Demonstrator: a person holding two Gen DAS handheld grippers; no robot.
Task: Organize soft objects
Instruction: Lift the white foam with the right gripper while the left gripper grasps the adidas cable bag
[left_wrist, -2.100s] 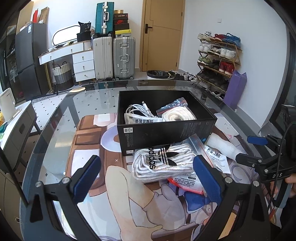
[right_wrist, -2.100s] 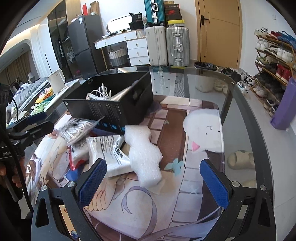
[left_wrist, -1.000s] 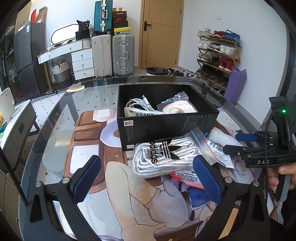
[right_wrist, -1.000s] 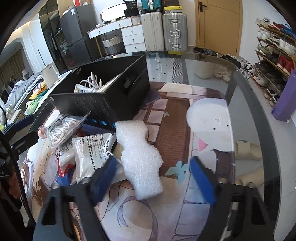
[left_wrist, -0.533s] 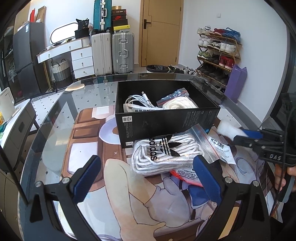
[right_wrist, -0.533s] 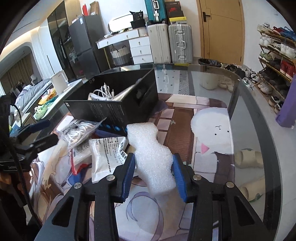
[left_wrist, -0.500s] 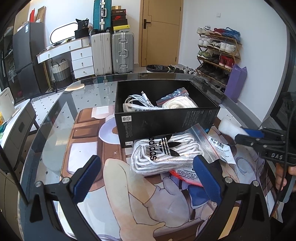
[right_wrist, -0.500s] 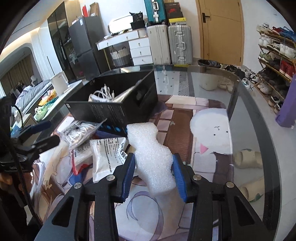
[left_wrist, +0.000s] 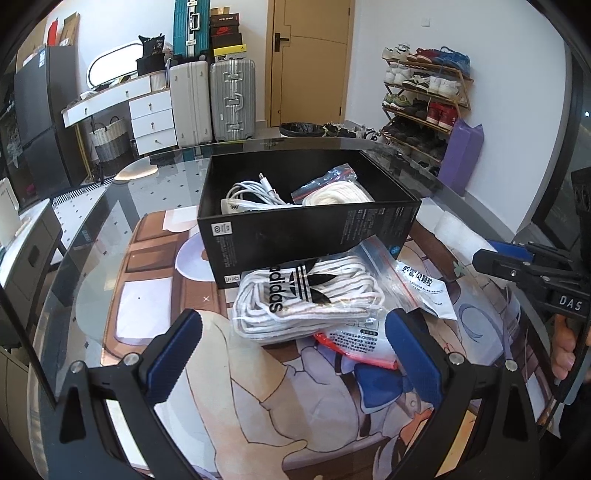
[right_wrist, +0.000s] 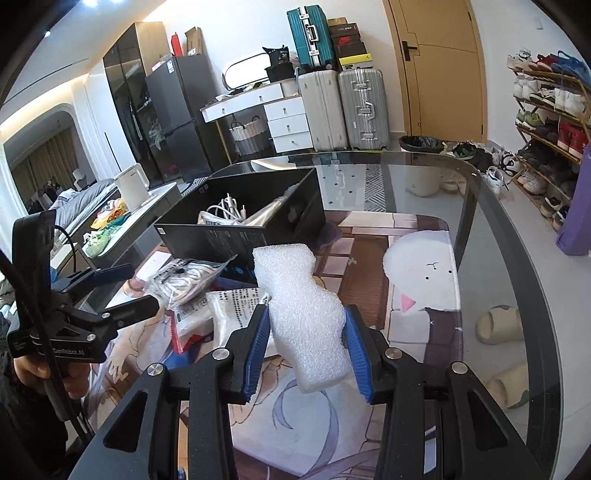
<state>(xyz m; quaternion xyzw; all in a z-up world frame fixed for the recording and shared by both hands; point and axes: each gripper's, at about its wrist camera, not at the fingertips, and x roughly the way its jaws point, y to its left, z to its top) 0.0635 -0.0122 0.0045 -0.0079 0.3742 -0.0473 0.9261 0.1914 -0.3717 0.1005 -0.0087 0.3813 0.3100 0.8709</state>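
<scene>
My right gripper (right_wrist: 306, 354) is shut on a white foam piece (right_wrist: 299, 306) and holds it above the table mat, to the right of the black box (right_wrist: 243, 229). The foam also shows in the left wrist view (left_wrist: 458, 236), at the box's right. The black box (left_wrist: 306, 236) holds white cables and a bagged white rope. A bag of white adidas laces (left_wrist: 306, 295) lies in front of the box, with white printed packets (left_wrist: 424, 291) beside it. My left gripper (left_wrist: 291, 354) is open and empty, just in front of the laces bag.
The glass table (right_wrist: 498, 236) carries a printed cartoon mat (left_wrist: 236, 398). Suitcases (right_wrist: 343, 107), white drawers, a wooden door and a shoe rack (left_wrist: 424, 96) stand behind. Slippers (right_wrist: 498, 325) show on the floor through the glass.
My right gripper closed on the white foam piece and lifted it off the mat. My left gripper stayed open, almost still, in front of the laces bag.
</scene>
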